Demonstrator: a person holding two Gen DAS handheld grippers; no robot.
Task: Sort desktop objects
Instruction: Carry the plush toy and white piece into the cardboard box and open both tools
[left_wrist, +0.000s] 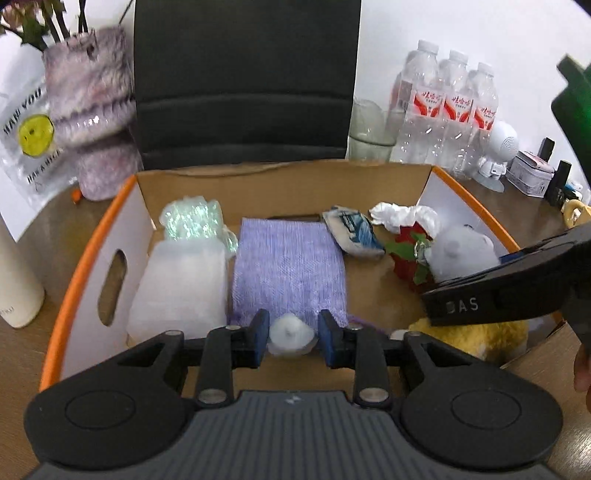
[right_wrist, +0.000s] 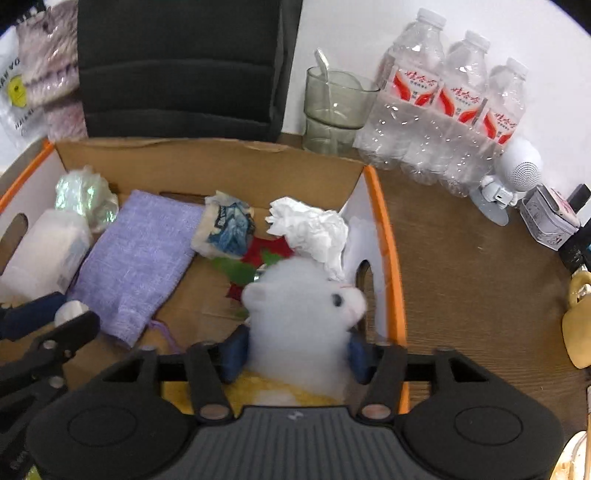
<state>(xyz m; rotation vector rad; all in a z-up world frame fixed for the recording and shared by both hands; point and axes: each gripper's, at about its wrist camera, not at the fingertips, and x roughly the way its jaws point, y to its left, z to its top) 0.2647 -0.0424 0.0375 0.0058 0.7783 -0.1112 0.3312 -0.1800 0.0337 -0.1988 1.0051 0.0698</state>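
Cardboard box (left_wrist: 436, 176) with orange rim, open-topped, filled the centre of both views on a wooden desk (right_wrist: 461, 236); oval hand-hole in its left wall

Black chair back (left_wrist: 243, 77) stood beyond the box at 12 o'clock

Pack of three water bottles (right_wrist: 450, 110) at 1 o'clock on the desk, glass cup (right_wrist: 332, 110) with a spoon just left of them

Fuzzy purple-white wrapped bundle (left_wrist: 92, 107) at 10 o'clock, outside the box

Lilac woven pouch (left_wrist: 290, 269) lay flat mid-box; translucent white bag (left_wrist: 181, 288) touching its left edge, iridescent crinkled wrap (left_wrist: 192, 221) behind that at 11 o'clock

White plush animal (right_wrist: 303, 317) gripped by right gripper (right_wrist: 295, 354), blue pads pressed into both flanks, head up, over the box's right half; yellow plush (left_wrist: 472, 332) partly hidden beneath it

Crumpled white tissue (right_wrist: 314, 229) at 1 o'clock of the plush; red item with green leaves (left_wrist: 408, 254) under it; crumpled blue-white wrapper (right_wrist: 225, 229) between pouch and tissue

Small white speaker figure (right_wrist: 517, 177) and patterned tin (right_wrist: 546, 218) at 3 o'clock on the desk, well apart from the box

Left gripper (left_wrist: 291, 336) over the near box edge at 6 o'clock, jaws closed down around a small white fluffy ball (left_wrist: 291, 332); pads touching or just beside it, could not tell which
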